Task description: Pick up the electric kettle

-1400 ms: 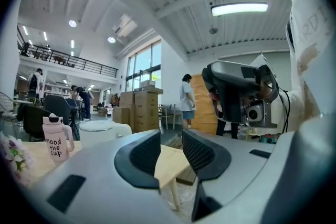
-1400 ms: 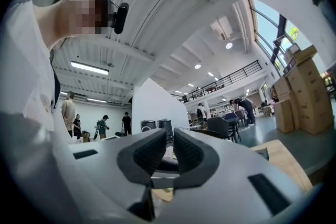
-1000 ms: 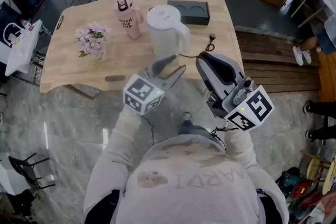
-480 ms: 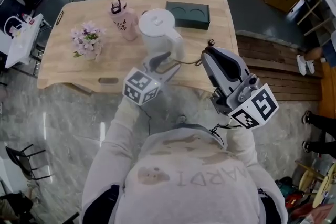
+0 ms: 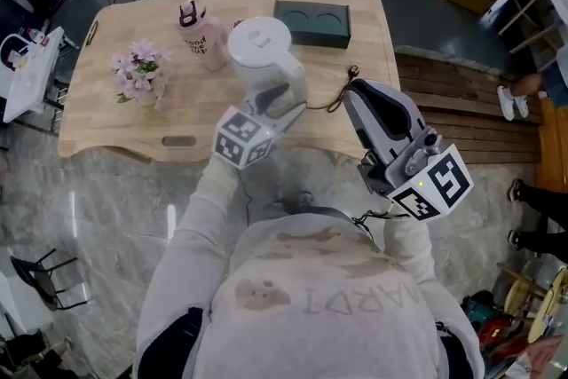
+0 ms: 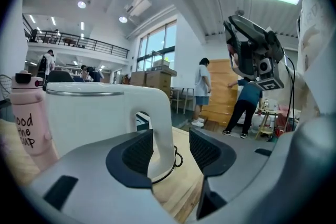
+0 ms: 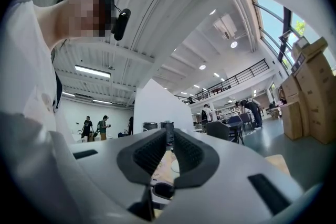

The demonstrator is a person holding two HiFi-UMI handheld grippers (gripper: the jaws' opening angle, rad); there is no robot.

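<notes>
The white electric kettle stands upright near the middle of the wooden table, its handle facing me. My left gripper reaches level to that handle. In the left gripper view the handle stands between the two dark pads of the left gripper. The jaws are opening, and a gap shows on the right side of the handle. My right gripper hovers off the table's front right edge, tilted up. In the right gripper view the right gripper is shut with nothing in it.
A pink bottle and a small bunch of flowers stand left of the kettle. A dark green box lies behind it. The kettle's black cord trails toward the table's right edge. Wooden steps lie to the right.
My left gripper has moved forward and down onto the kettle's handle, and its jaws have spread wider around it. The right gripper has shifted slightly along the table's edge.
</notes>
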